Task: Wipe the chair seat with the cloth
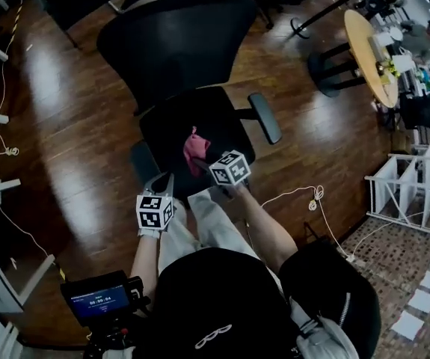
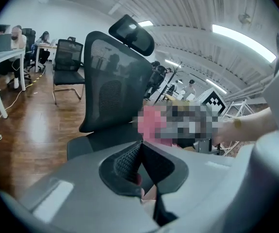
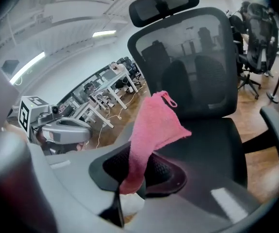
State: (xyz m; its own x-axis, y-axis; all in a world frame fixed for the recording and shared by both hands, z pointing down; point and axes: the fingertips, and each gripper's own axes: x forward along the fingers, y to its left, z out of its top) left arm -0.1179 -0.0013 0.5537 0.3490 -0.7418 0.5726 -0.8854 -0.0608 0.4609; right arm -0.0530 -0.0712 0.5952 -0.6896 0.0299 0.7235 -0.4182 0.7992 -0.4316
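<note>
Pink cloth: clamped by the right gripper, bunched over the black chair seat; contact unclear.
Left gripper: jaws pressed together, holding nothing, at the seat's front edge.
Progress: cloth in hand; wiping judged barely begun, whole seat left.

My left gripper points forward at the near left corner of the chair seat, its jaws pressed together with nothing between them. My right gripper is just beside it, over the seat's near edge, jaws clamped on the pink cloth. Both my forearms reach forward, the right forearm angled inward.
</note>
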